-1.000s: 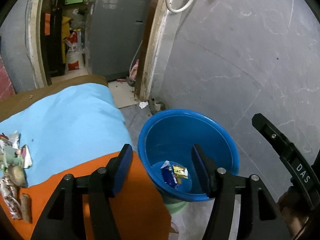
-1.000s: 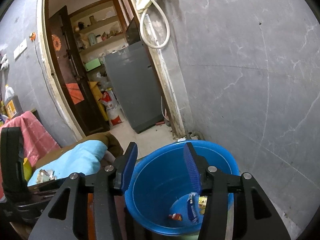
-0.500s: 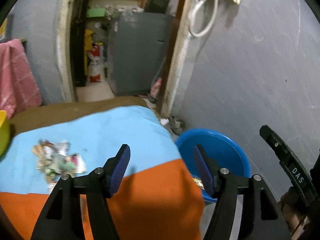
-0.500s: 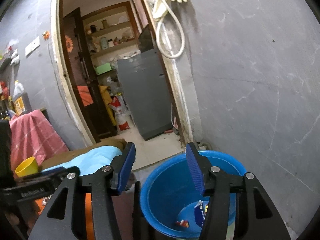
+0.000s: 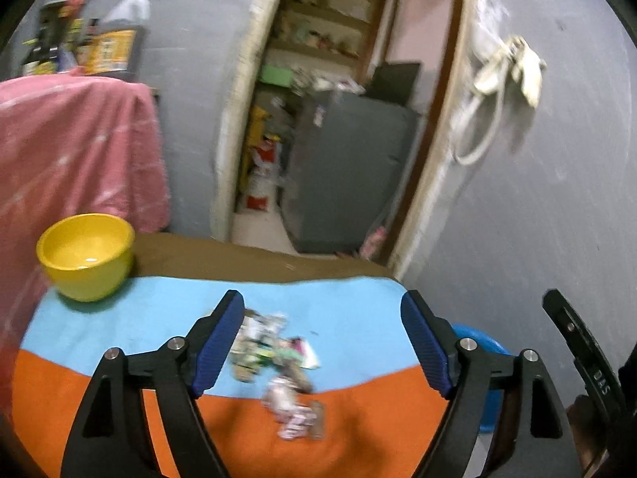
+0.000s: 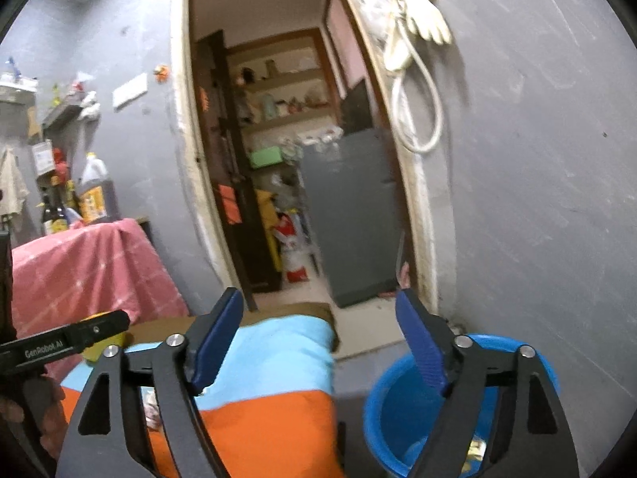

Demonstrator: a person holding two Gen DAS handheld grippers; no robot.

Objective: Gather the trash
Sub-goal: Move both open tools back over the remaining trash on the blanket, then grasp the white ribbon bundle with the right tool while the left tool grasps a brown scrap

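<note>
A pile of crumpled wrappers (image 5: pixel 278 362) lies on the table, on the seam of its light-blue and orange cloth (image 5: pixel 350 318). My left gripper (image 5: pixel 322 338) is open and empty, held above the table with the pile between and just beyond its blue pads. The blue trash tub (image 6: pixel 402 406) stands on the floor right of the table; a wrapper (image 6: pixel 475 448) lies in it. A sliver of the tub also shows in the left wrist view (image 5: pixel 483 344). My right gripper (image 6: pixel 318 342) is open and empty, held between the table edge and the tub.
A yellow bowl (image 5: pixel 85 255) stands at the table's back left. A pink cloth-covered stand (image 5: pixel 75 155) with bottles is behind it. A doorway (image 6: pixel 286 159) opens behind the table, with a grey cabinet (image 6: pixel 350 215) inside. The grey wall (image 6: pixel 537 199) is close on the right.
My left gripper has swung left and up from over the tub to over the table, bringing the wrappers and yellow bowl into view. My right gripper has risen and turned slightly left.
</note>
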